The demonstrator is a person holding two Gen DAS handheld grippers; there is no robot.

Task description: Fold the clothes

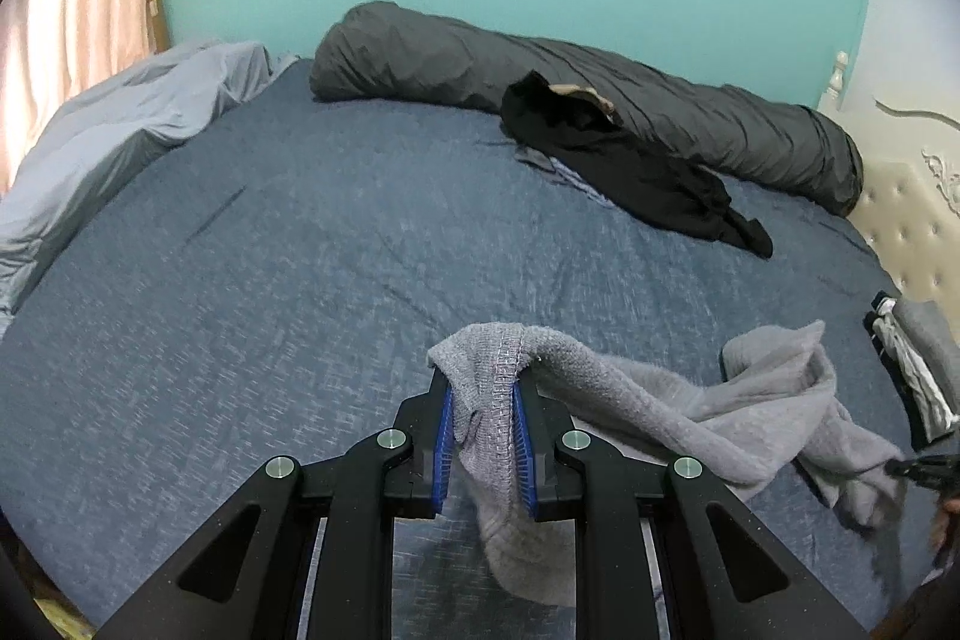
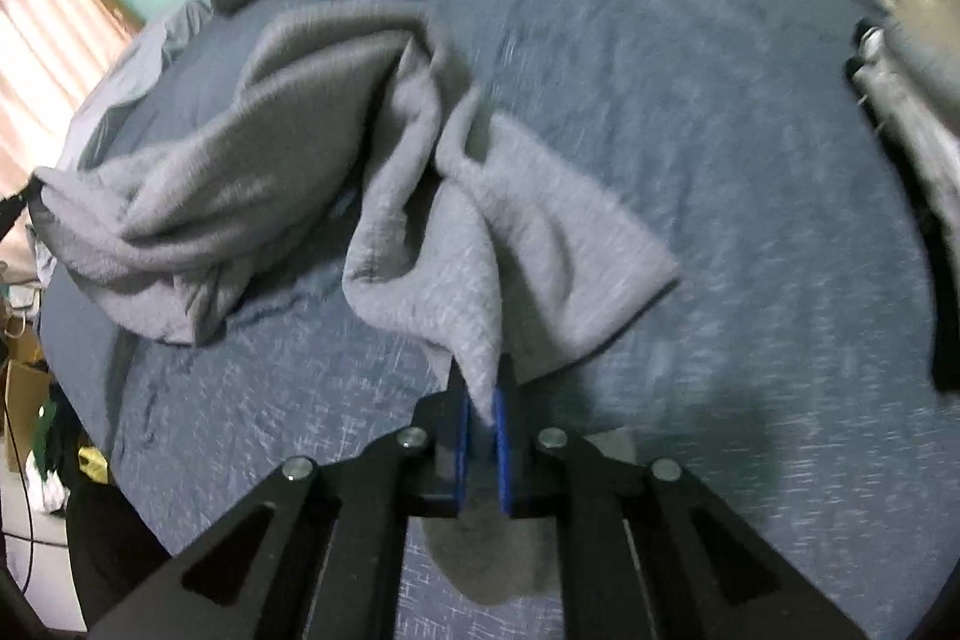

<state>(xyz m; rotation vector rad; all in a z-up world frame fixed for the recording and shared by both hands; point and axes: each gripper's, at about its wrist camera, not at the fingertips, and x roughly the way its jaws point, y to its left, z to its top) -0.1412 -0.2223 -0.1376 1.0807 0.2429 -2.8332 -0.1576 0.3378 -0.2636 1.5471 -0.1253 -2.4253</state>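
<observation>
The grey garment (image 1: 690, 400) hangs slack between the 2 grippers above the blue bedsheet (image 1: 270, 280), its long axis running from the left gripper (image 1: 483, 388) rightward to the right gripper (image 2: 483, 400). Each is clamped on a fabric edge, level and pointing forward, equally near.

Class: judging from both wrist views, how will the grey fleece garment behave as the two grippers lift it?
Probably floppy: the grey fleece garment sags between the left gripper and right gripper. Likely light and unlikely to slip, given its fuzzy texture.
</observation>
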